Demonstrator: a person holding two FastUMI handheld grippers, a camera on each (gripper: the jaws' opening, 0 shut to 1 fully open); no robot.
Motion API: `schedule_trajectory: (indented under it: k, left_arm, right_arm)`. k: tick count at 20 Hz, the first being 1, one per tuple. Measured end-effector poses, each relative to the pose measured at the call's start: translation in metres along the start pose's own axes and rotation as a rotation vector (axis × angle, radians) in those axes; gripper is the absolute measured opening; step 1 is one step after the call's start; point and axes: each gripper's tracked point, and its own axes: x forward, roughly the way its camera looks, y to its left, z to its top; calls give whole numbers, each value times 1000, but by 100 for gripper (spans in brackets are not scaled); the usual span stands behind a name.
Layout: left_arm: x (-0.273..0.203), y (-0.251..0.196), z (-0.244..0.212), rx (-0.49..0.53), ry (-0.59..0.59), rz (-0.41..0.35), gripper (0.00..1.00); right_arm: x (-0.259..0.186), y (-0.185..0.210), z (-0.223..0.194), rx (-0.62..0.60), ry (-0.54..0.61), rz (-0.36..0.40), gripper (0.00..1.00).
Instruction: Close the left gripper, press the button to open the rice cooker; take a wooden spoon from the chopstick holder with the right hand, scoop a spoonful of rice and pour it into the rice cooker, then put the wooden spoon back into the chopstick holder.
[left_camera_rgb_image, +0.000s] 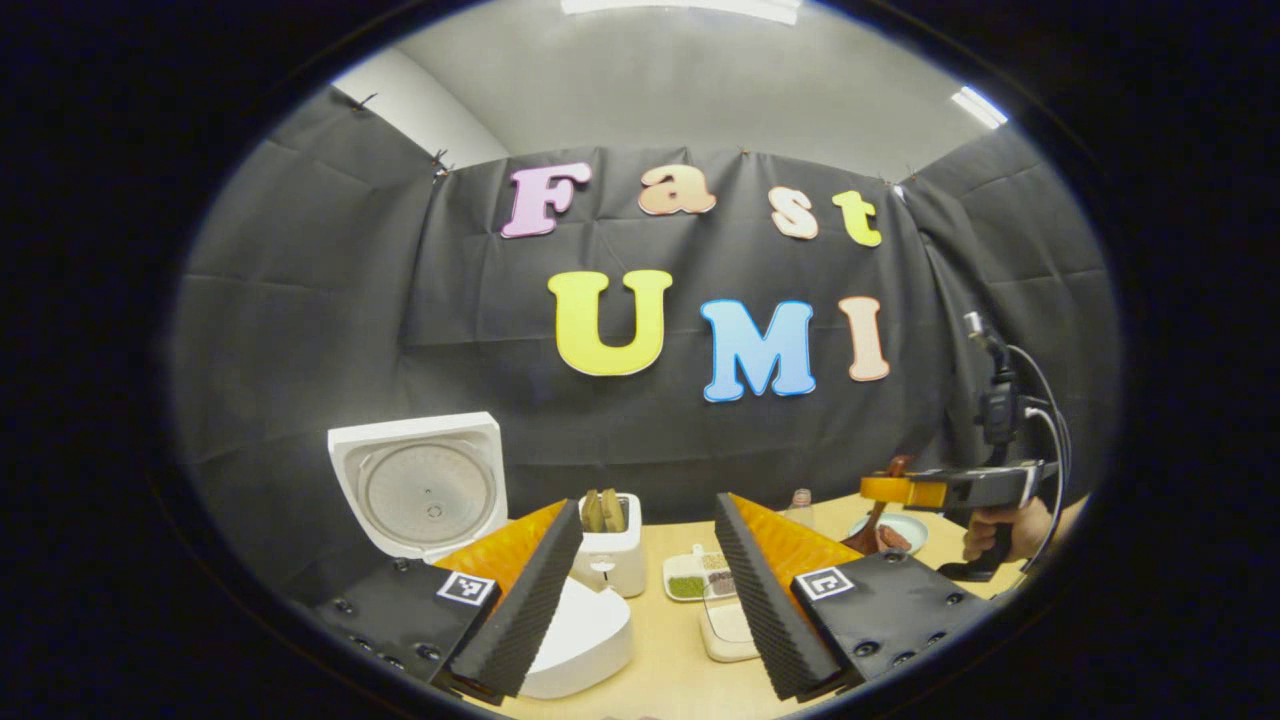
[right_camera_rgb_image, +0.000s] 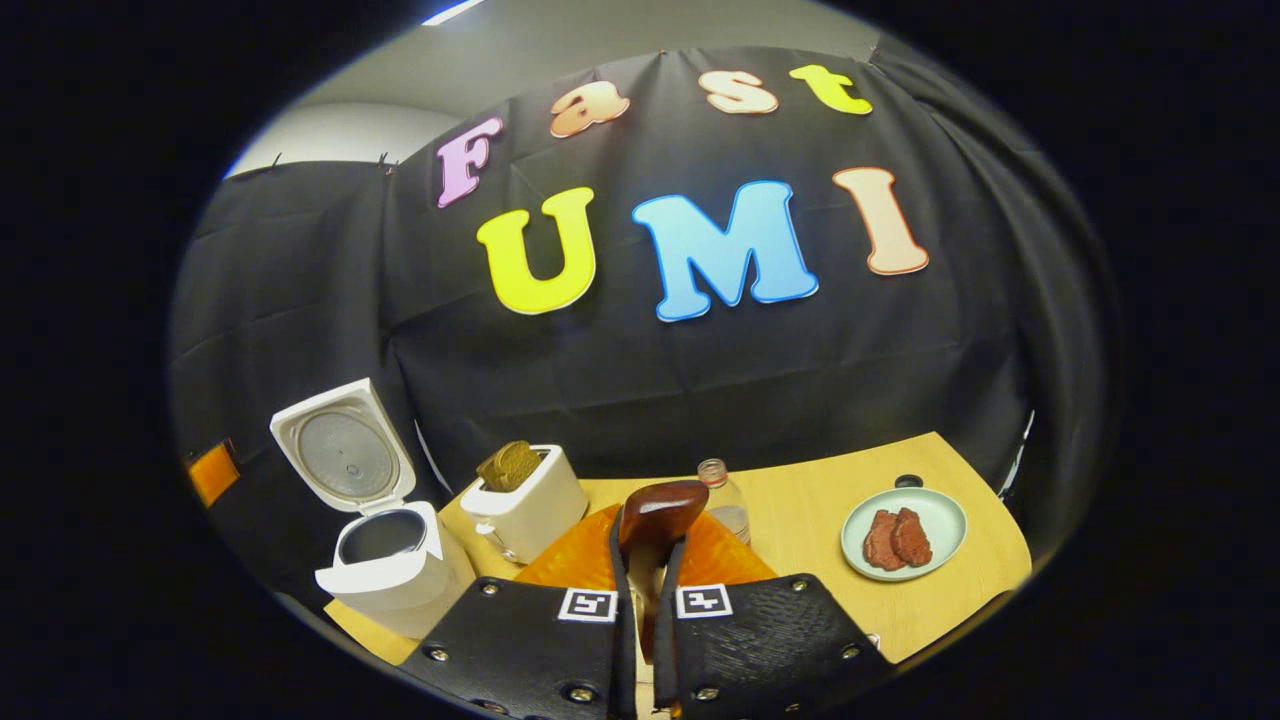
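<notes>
Right gripper (right_camera_rgb_image: 645, 600) clamps narrow on the glossy wooden spoon (right_camera_rgb_image: 655, 520), its rounded bowl poking up right of the rice cooker (right_camera_rgb_image: 385, 560). The cooker's white lid stands open. Left gripper (left_camera_rgb_image: 645, 600) hangs wide, ridged pads (left_camera_rgb_image: 520, 610) just beside the cooker.

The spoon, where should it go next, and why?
Probably down to the rice to scoop. The right tool is shut on the spoon, held up above the table, and the cooker stands open with its lid up. I cannot tell whether the spoon holds rice yet.
</notes>
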Motion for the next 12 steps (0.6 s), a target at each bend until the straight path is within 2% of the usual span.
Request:
schedule_trajectory:
  k: [1,2,4,5,6,7,9,10,12]
  left_arm:
    - [-1,3,-2,0,3,-3,90]
    - [-3,6,-4,1,3,-2,94]
    - [-8,12,-9,-5,4,-9,94]
    - [-8,15,-12,-8,7,-8,90]
    - [-9,19,-16,-8,15,-4,93]
    - [-9,22,-20,-9,23,0,90]
    - [-10,29,-25,-15,34,13,90]
    - [-10,33,-27,-18,38,20,94]
    - [-13,41,-33,-21,52,34,94]
  right_arm:
    - [9,3,-10,-16,22,4,7]
    - [17,6,-20,-32,40,3,7]
    - [31,7,-39,-55,78,-6,7]
    - [38,7,-47,-70,92,-12,7]
    - [43,8,-55,-89,105,-15,7]
    - [48,7,-63,-109,121,-18,7]
    - [57,8,-78,-147,146,-20,7]
    - [60,8,-88,-161,165,-22,7]
    - [65,10,-108,-150,211,-22,7]
